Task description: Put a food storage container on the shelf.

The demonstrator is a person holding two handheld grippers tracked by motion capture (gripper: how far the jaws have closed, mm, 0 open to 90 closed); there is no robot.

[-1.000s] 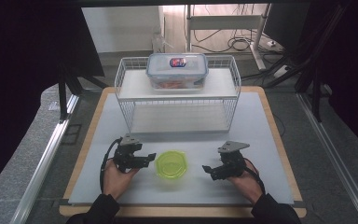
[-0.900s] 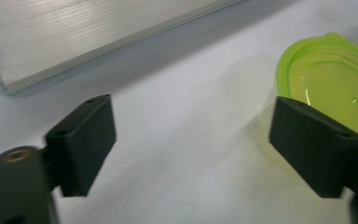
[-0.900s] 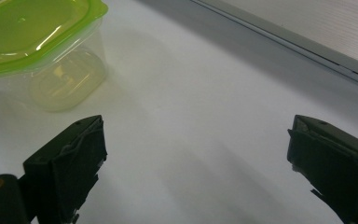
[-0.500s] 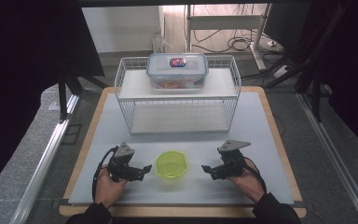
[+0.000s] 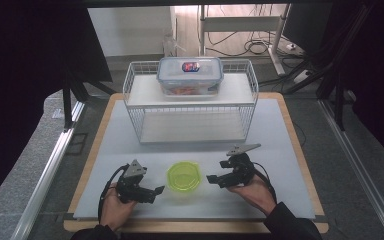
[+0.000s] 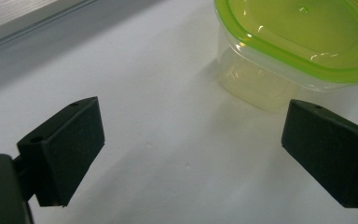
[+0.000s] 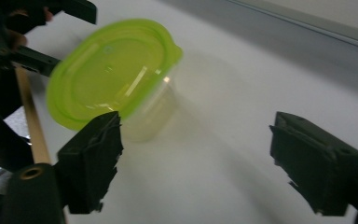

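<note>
High view: a green-lidded tub (image 5: 184, 176) sits on the table (image 5: 280, 130) between the left claw (image 5: 155, 191) and right claw (image 5: 214, 178). Both claws are spread and empty, the right one just closing. Behind stands a wire rack (image 5: 190, 107) bearing a lidded box (image 5: 190, 75); nothing blocks the tub.

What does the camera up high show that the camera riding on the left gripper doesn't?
High view alone: the white wire rack with a lidded clear box on top, both hands, the right gripper and the whole white mat. Left gripper view alone: its own two black jaws close up, standing apart with bare mat between them. Both: the green-lidded container on the mat.
</note>
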